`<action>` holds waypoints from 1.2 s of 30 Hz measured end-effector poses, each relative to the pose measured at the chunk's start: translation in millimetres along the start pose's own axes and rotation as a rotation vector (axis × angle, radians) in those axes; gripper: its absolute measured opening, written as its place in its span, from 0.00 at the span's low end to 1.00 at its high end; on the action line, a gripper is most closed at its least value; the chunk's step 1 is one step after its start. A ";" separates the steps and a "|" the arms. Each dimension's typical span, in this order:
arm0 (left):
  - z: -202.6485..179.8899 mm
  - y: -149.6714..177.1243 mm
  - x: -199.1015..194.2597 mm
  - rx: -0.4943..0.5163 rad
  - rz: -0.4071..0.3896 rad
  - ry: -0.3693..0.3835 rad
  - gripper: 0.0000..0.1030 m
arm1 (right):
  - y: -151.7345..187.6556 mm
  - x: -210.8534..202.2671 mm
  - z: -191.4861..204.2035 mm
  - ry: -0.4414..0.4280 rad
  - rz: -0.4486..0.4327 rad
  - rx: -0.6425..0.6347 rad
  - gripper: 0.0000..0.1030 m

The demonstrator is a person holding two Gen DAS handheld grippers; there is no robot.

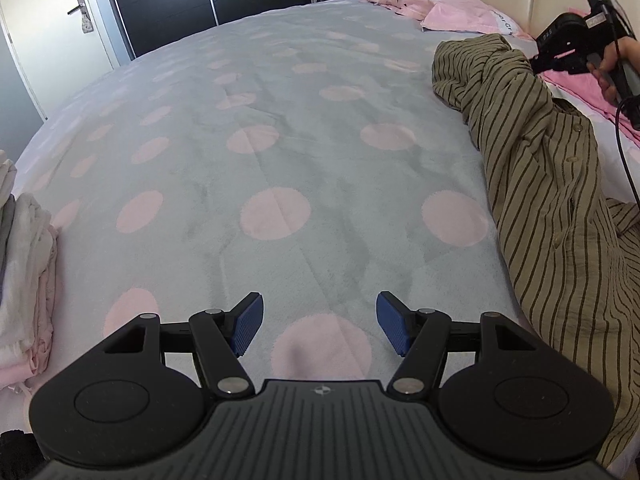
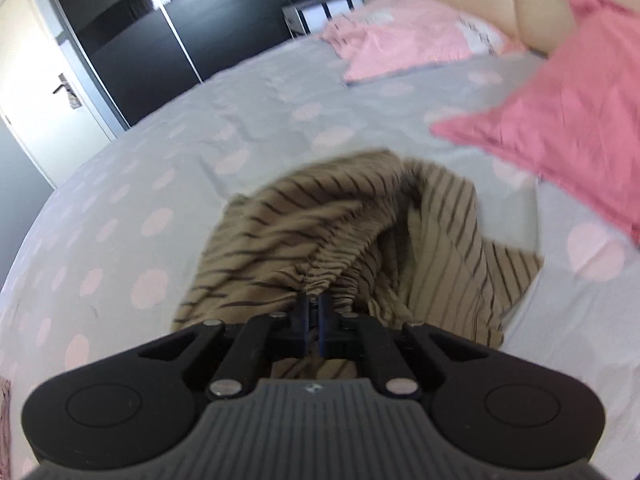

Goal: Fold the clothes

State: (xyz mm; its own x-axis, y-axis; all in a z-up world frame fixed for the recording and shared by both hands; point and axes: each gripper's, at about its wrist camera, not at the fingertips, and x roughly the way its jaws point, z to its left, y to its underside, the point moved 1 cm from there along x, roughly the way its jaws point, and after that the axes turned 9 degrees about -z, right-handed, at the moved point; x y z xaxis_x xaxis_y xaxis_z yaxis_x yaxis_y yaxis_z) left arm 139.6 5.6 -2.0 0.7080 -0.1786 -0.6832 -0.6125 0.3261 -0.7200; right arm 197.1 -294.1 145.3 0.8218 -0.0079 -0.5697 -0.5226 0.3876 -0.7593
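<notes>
A tan shirt with dark stripes and buttons lies bunched along the right side of the bed. My right gripper is shut on a gathered fold of the striped shirt and holds it lifted off the bedspread; it also shows in the left wrist view at the shirt's far end. My left gripper is open and empty, low over the bedspread, to the left of the shirt.
The bed has a grey bedspread with pink dots. A stack of folded white and pink clothes sits at the left edge. Pink pillows and a light pink pillow lie by the headboard. A dark wardrobe and a door stand behind.
</notes>
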 end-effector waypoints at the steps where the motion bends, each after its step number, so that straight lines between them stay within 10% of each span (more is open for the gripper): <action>1: 0.8 -1.7 -3.2 -0.004 -0.008 -0.005 0.59 | -2.9 -7.8 5.6 -0.008 -0.020 -0.015 0.04; 13: -15.7 -10.7 -71.5 0.042 -0.173 0.028 0.59 | 58.0 -162.9 146.2 -0.418 -0.004 -0.300 0.04; 25: -60.5 23.6 -137.0 0.152 -0.298 0.168 0.64 | 171.0 -274.5 187.2 -0.717 0.196 -0.311 0.00; 36: -59.8 27.5 -102.0 0.098 -0.205 0.163 0.64 | 171.5 -277.7 160.6 -0.484 0.131 -0.421 0.05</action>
State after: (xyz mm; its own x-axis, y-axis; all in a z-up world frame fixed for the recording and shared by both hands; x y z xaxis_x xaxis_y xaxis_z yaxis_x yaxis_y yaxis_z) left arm 29.5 -22.7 40.6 0.7427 -0.3947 -0.5409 -0.4199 0.3548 -0.8354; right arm -84.3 -77.4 223.7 0.7032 0.4692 -0.5341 -0.5885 -0.0372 -0.8076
